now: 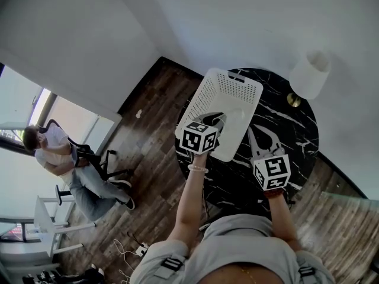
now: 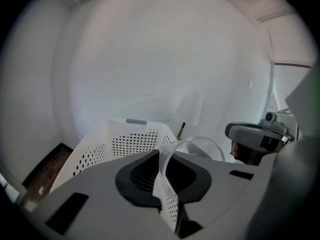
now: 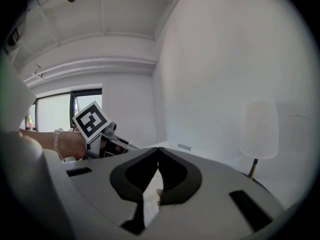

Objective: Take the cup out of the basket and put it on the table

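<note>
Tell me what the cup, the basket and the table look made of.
Cup: clear and thin-walled, likely plastic or glass; the background shows through it.
Basket: white matte plastic, judging by its moulded rows of holes.
Table: glossy black with white veins, so marble or a marble-look top.

The basket [image 1: 234, 93] lies left on the table [image 1: 299, 138]; the lamp [image 1: 309, 74] stands to its right.

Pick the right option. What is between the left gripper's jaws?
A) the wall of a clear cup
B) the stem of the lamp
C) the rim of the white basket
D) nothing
A: in the left gripper view, the jaws of the left gripper are closed on the thin wall of the clear cup, with the white basket behind it.
</note>
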`<state>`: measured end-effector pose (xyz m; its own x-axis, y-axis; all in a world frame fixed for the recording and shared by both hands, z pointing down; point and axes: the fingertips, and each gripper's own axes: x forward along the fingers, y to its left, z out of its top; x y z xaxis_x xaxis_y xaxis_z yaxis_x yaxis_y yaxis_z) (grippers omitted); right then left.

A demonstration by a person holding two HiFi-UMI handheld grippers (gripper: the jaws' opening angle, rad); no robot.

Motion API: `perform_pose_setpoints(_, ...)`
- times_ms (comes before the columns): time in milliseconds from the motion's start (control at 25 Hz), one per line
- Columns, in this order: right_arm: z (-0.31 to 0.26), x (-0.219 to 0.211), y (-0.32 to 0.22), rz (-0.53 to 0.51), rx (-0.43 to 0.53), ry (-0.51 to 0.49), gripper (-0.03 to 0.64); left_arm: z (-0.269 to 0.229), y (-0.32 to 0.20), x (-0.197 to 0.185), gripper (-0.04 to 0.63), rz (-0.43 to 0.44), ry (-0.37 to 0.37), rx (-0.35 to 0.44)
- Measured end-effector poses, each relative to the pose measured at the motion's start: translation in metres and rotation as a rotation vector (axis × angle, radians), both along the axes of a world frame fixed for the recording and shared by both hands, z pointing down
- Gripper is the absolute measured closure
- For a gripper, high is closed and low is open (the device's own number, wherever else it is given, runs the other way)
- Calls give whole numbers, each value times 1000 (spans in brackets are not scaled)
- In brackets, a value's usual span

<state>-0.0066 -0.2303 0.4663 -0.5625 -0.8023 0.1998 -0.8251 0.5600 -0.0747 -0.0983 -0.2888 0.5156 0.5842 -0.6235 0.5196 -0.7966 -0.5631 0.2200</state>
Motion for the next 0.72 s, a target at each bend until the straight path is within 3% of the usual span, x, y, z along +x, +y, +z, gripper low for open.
perform_pose_setpoints(720, -31, 4, 16, 27, 104, -20, 607, -58, 59, 6, 563, -61, 75, 123)
